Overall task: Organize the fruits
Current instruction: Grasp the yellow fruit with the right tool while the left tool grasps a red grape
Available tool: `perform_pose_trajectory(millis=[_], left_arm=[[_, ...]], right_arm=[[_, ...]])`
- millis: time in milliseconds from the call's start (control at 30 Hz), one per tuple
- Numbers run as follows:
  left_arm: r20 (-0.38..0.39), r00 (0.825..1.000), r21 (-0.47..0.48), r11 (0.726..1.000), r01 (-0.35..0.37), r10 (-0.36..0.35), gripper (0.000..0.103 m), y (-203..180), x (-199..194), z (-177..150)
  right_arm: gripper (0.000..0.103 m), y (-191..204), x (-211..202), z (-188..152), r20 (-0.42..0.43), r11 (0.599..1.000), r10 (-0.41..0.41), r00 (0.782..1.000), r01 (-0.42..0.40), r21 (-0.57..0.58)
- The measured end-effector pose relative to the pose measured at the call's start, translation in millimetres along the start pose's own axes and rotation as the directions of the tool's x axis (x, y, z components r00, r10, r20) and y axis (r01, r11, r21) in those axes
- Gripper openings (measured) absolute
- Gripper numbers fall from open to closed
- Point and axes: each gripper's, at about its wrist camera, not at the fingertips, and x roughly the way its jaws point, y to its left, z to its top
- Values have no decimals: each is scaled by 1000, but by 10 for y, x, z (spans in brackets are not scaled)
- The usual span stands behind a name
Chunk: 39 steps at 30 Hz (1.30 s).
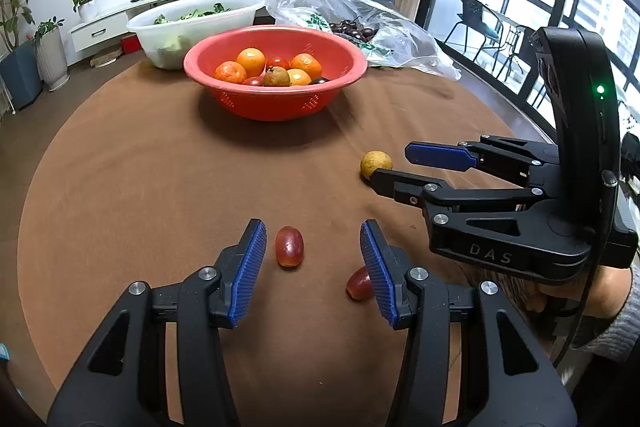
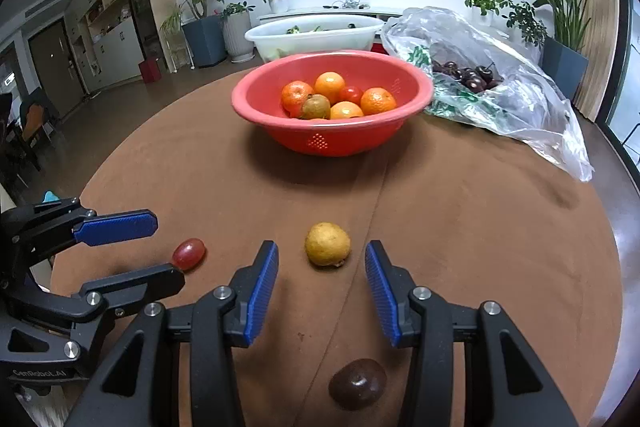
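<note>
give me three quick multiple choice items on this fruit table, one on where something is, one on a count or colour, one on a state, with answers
1. Where is the yellow fruit?
A. in the red bowl
B. on the brown table, ahead of the right gripper
C. inside the plastic bag

2. How many red grape-like fruits lie near the left gripper in its wrist view?
A. none
B. two
C. five

3. What state is the left gripper in?
A. open, holding nothing
C. shut on an orange
B. shut on the bowl rim

Answers:
1 B: it sits on the brown table, in line with the gap of the right gripper, clear of the red bowl.
2 B: one red fruit lies between the fingers, and a second red fruit shows partly behind the right-hand finger.
3 A: the pads stand apart and touch nothing.
</note>
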Motion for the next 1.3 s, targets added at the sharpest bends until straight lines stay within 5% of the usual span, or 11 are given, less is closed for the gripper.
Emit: perform_pose_trajectory(millis=[400, 533, 1100, 1300], left_arm=[[-21, 1000, -58, 998, 4, -5, 47, 140, 96, 13], [-36, 999, -63, 998, 3, -6, 47, 151, 149, -2], [-72, 997, -24, 999, -23, 22, 47, 145, 346, -36], [-73, 995, 12, 998, -64, 65, 30, 125, 354, -31]], right_arm=[[44, 39, 223, 92, -41, 1000, -19, 999, 18, -23], [30, 24, 245, 91, -54, 999, -46, 997, 45, -26], [30, -76, 152, 50, -33, 998, 23, 999, -21, 56], [30, -62, 141, 45, -32, 998, 25, 999, -24, 54]])
